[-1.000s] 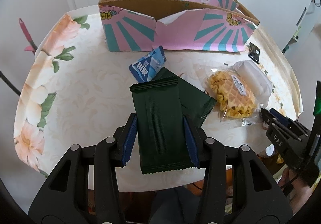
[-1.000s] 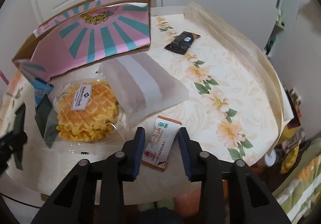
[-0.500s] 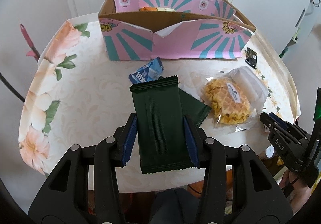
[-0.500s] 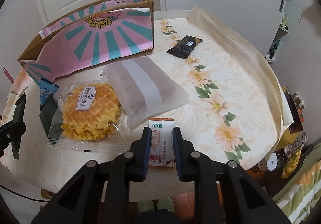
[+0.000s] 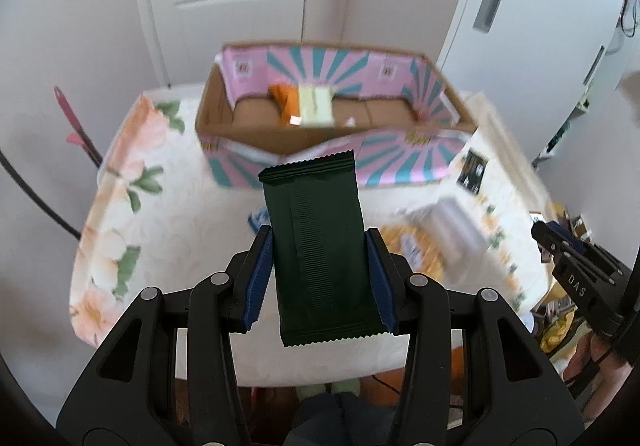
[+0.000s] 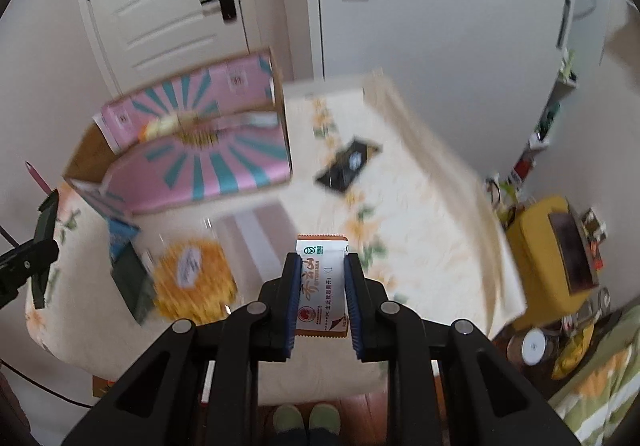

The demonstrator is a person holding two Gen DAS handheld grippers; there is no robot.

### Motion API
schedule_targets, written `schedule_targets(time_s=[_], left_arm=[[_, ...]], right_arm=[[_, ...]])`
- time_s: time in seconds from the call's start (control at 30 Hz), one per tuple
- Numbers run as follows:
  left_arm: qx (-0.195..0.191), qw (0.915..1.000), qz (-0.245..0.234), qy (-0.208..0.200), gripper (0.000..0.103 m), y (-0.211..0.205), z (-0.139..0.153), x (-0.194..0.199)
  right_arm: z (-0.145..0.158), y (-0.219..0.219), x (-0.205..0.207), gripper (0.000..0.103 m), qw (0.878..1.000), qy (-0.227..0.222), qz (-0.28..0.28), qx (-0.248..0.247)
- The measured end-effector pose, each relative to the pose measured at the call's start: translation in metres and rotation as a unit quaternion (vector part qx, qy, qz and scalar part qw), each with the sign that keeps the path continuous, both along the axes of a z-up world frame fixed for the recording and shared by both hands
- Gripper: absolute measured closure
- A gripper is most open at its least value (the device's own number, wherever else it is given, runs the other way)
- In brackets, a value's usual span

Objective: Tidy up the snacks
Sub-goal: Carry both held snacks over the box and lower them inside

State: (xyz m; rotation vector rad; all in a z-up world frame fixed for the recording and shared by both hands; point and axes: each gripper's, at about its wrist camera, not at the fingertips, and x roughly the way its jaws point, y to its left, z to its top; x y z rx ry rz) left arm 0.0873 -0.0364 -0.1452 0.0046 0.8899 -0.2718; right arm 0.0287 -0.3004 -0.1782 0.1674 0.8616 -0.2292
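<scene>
Left gripper (image 5: 319, 278) clamped on a dark green packet (image 5: 318, 242) at lower centre of the left wrist frame, blue pads (image 5: 260, 274) pressed to its two long edges, crimped top end jutting past the fingertips and overlapping the near wall of the pink-and-teal box (image 5: 400, 160) at upper centre. Right gripper (image 6: 320, 286) closed on a white-and-orange sachet (image 6: 321, 284) at lower centre of the right wrist frame, held lengthwise between the pads (image 6: 290, 298), top edge poking just beyond the tips, above the floral table (image 6: 420, 230). Waffle pack (image 6: 192, 278) lying at lower left, blurred.
</scene>
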Motion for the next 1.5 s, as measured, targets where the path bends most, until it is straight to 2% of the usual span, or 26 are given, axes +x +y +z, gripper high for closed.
schedule_targets(time_s=[0.27, 0.37, 0.57, 0.7, 0.93, 1.13, 1.3, 1.5], left_arm=[[-0.005, 0.9993, 0.008, -0.036, 0.061, -0.021, 0.055, 0.029], [-0.014, 0.9989, 0.009, -0.043, 0.061, -0.024, 0.067, 0.044], [-0.014, 0.9989, 0.012, -0.043, 0.061, -0.024, 0.08, 0.082], [-0.014, 0.999, 0.014, -0.04, 0.061, -0.018, 0.08, 0.114], [-0.006, 0.9998, 0.017, -0.009, 0.061, -0.004, 0.06, 0.176], [0.009, 0.9987, 0.016, 0.047, 0.061, 0.003, 0.015, 0.219], [0.008, 0.9958, 0.011, 0.091, 0.061, 0.004, -0.016, 0.232], [0.024, 0.9939, -0.025, 0.104, 0.061, -0.015, -0.029, 0.227]], right_arm=[[0.063, -0.004, 0.039, 0.083, 0.997, -0.042, 0.067, 0.006], [0.081, 0.0, 0.057, 0.083, 0.994, -0.052, 0.094, 0.002], [0.106, 0.016, 0.102, 0.083, 0.988, -0.065, 0.141, 0.002], [0.11, 0.027, 0.135, 0.083, 0.985, -0.064, 0.159, 0.008], [0.099, 0.042, 0.192, 0.083, 0.985, -0.044, 0.165, 0.023], [0.075, 0.048, 0.222, 0.083, 0.986, -0.013, 0.163, 0.033], [0.05, 0.051, 0.24, 0.083, 0.986, 0.021, 0.16, 0.045], [0.03, 0.053, 0.246, 0.083, 0.985, 0.047, 0.157, 0.056]])
